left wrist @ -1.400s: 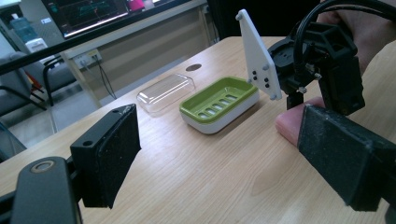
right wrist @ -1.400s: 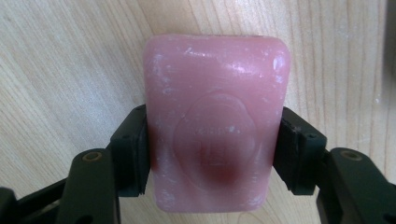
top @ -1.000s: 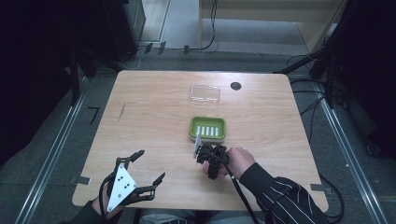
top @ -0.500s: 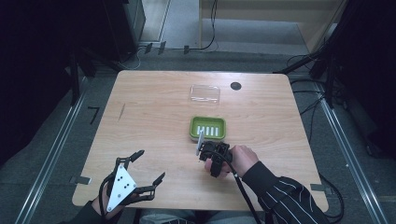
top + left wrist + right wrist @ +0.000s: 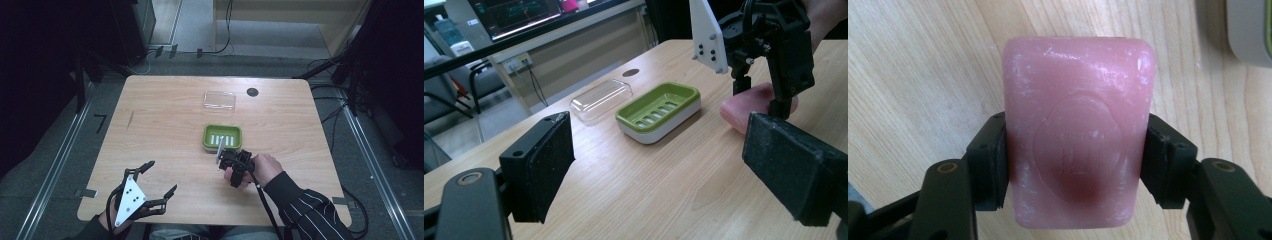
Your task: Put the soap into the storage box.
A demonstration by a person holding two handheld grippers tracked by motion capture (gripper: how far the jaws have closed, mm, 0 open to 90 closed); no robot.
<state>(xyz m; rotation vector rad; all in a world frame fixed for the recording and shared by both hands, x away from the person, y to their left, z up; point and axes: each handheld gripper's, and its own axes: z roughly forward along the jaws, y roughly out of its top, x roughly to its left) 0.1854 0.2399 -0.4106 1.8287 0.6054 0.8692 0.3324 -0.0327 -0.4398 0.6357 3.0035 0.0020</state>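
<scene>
A pink soap bar (image 5: 1075,130) lies on the wooden table, and my right gripper (image 5: 1075,167) is shut on its two long sides, its pads (image 5: 995,165) pressing the bar. In the high view the right gripper (image 5: 227,161) points down just in front of the green soap dish (image 5: 222,136). The left gripper view shows the soap bar (image 5: 746,106) resting on the wood beside the green dish (image 5: 659,107), with the right gripper (image 5: 769,55) above it. My left gripper (image 5: 161,176) stands open near the table's front left, holding nothing.
A clear plastic lid (image 5: 220,100) lies behind the dish, also seen as the clear lid (image 5: 601,99). A small black round hole (image 5: 252,92) is near the far edge. A corner of the dish (image 5: 1248,30) is at the upper right.
The right hand and its gripper have shifted very slightly to the right at the soap. The left gripper has not moved.
</scene>
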